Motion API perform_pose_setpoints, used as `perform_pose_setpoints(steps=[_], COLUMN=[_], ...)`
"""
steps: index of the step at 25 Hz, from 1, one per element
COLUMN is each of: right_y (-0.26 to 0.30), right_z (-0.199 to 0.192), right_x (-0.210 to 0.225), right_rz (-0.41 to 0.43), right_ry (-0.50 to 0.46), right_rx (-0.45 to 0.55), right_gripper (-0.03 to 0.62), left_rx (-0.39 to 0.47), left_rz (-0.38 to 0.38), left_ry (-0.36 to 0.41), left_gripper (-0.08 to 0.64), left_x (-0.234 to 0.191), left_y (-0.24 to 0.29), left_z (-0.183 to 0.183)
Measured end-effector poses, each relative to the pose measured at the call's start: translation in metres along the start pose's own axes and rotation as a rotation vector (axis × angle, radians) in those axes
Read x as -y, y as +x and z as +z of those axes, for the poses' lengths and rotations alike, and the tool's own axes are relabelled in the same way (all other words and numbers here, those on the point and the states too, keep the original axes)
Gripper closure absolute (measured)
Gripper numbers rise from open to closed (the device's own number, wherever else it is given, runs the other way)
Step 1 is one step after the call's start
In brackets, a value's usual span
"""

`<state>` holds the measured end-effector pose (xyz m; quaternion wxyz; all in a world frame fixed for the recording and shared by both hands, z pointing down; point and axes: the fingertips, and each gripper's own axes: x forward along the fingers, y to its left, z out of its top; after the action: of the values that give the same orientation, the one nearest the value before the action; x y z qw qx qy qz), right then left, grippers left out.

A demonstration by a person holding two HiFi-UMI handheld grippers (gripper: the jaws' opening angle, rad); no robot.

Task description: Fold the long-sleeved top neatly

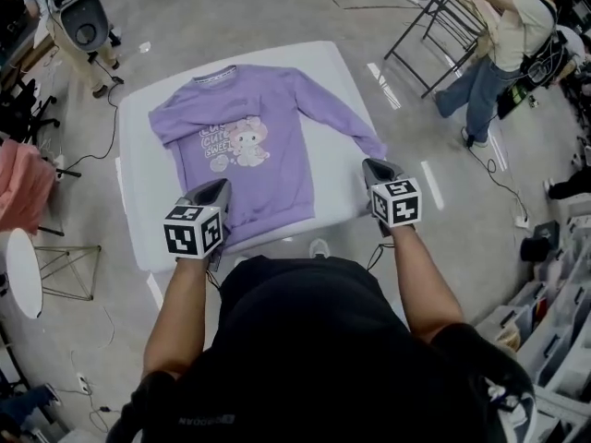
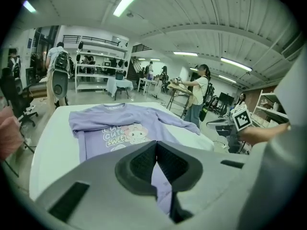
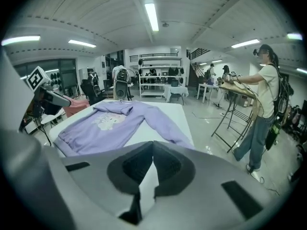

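Observation:
A lilac long-sleeved top with a cartoon print lies face up on the white table, collar at the far side, hem toward me. Its right sleeve stretches out to the table's right edge. The left sleeve lies doubled back against the body. My left gripper hovers shut and empty over the hem's left part. My right gripper is shut and empty just this side of the right cuff. Both gripper views show the top beyond closed jaws.
A person stands at a metal rack at the back right. A pink cloth and a white round stool are at the left. A grey machine on a stand is at the back left. Cables run over the floor.

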<state>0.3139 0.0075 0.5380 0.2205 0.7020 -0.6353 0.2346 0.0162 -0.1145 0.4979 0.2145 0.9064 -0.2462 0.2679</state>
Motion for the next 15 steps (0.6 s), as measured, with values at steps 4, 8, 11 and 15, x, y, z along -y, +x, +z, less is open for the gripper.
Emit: perform_pose_setpoints(steps=[4,8,11,15], right_y=[0.006,0.014,0.027,0.046], right_z=[-0.021,-0.038,-0.047,-0.052], right_x=[0.047,0.091,0.113,0.132], right_rz=[-0.023,-0.042,-0.039,0.014], right_ry=[0.006,0.051,0.069,0.15], right_rx=[-0.035,-0.059,-0.077,-0.086], right_gripper=[0.588,0.588,0.586,0.546], left_rx=[0.004,-0.01,-0.014,-0.021], left_rz=[0.038,0.067,0.094,0.125], left_ry=[-0.06,-0.09,-0.121,-0.144], left_gripper=[0.554,0.555,0.554,0.554], left_x=[0.017,0.038,0.048,0.062], left_y=[0.01,0.018,0.021,0.024], left_z=[-0.01,-0.023,-0.032,-0.041])
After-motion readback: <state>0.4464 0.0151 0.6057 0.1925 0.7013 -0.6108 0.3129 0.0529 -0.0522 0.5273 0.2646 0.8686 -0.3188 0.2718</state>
